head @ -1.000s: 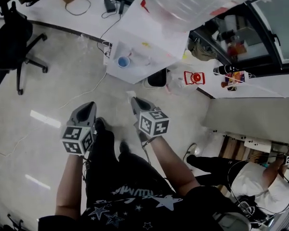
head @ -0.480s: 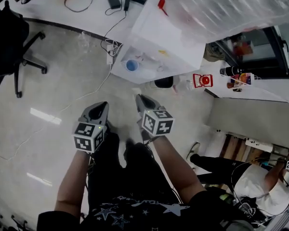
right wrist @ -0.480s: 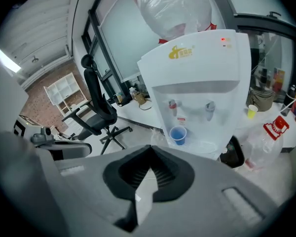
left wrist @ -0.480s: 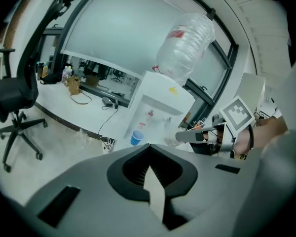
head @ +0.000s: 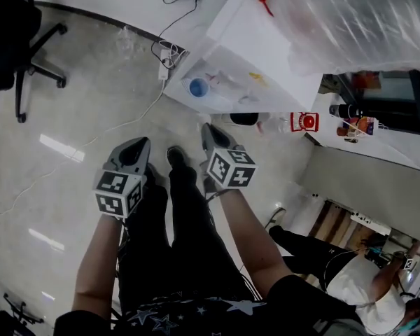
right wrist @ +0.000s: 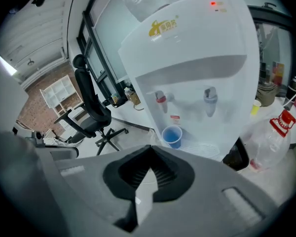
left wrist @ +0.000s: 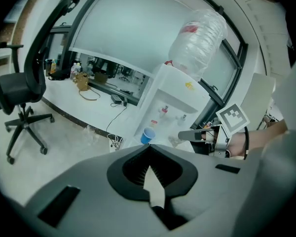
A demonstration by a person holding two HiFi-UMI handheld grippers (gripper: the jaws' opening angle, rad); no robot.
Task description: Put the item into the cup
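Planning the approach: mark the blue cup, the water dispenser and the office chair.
blue cup (right wrist: 172,134): right gripper view, on its open mouth.
water dispenser (right wrist: 187,38): right gripper view, on the white upper front panel.
office chair (right wrist: 91,100): right gripper view, on the black backrest.

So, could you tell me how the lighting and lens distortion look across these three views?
Head view: bright glare streaks lie on the floor. Left gripper view: strong fisheye bends the window frames, and the corners are vignetted black. Right gripper view: the water dispenser and blue cup are sharp, while the right gripper itself looks soft.
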